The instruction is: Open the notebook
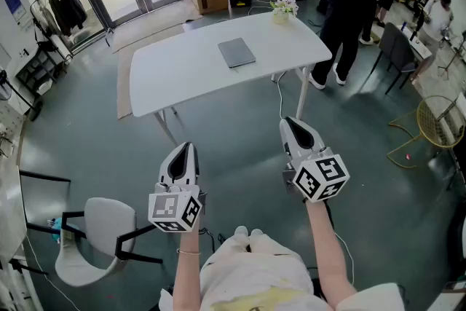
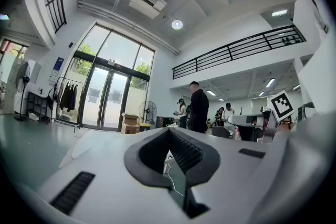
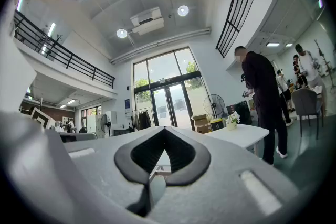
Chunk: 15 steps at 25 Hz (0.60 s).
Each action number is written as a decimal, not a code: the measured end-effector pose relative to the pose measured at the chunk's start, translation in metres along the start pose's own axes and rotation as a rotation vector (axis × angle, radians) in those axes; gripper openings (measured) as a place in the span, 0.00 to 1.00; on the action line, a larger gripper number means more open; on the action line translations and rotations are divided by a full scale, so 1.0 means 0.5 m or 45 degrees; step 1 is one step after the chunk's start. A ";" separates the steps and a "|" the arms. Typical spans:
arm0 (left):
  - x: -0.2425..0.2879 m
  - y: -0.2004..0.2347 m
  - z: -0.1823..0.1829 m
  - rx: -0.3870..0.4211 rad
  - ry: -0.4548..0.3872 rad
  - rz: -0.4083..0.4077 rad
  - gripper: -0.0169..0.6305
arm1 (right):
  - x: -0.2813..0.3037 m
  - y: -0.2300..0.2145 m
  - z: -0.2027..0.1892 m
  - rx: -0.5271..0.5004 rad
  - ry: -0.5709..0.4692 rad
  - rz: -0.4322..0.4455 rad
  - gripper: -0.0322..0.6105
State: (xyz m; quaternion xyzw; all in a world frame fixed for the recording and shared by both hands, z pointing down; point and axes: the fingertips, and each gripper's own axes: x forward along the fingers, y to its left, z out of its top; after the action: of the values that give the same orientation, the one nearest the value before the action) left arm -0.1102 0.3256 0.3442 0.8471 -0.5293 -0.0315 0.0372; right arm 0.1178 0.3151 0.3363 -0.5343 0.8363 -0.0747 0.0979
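Left gripper and right gripper closed, empty; pot holds flowers, notebook shut

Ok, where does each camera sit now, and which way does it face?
Head view: on the person's head, looking steeply down at the table and closed notebook; both forearms, the left hand-held gripper and right hand-held gripper show.
Left gripper view: on that hand-held gripper, level, facing the glass doors; its shut jaws and the other's marker cube show.
Right gripper view: on that hand-held gripper, level, facing the doors and flowers; its shut jaws show.
Shared: both gripper views catch the doors, fan and person in black.
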 end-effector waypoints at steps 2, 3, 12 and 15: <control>0.006 -0.004 -0.003 -0.005 0.004 0.004 0.03 | -0.002 -0.009 0.000 0.000 0.000 -0.004 0.06; 0.008 -0.007 -0.004 -0.007 0.005 0.005 0.03 | -0.003 -0.014 0.001 0.000 -0.001 -0.005 0.06; 0.032 -0.044 -0.007 -0.002 0.007 0.005 0.03 | -0.004 -0.065 -0.005 0.046 0.012 -0.004 0.06; 0.032 -0.052 -0.013 -0.006 0.010 0.011 0.02 | 0.001 -0.075 -0.016 0.060 0.036 0.007 0.06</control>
State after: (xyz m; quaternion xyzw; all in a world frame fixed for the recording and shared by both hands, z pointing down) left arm -0.0795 0.3228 0.3480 0.8448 -0.5327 -0.0295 0.0415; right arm 0.1488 0.2991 0.3525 -0.5283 0.8371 -0.1017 0.0991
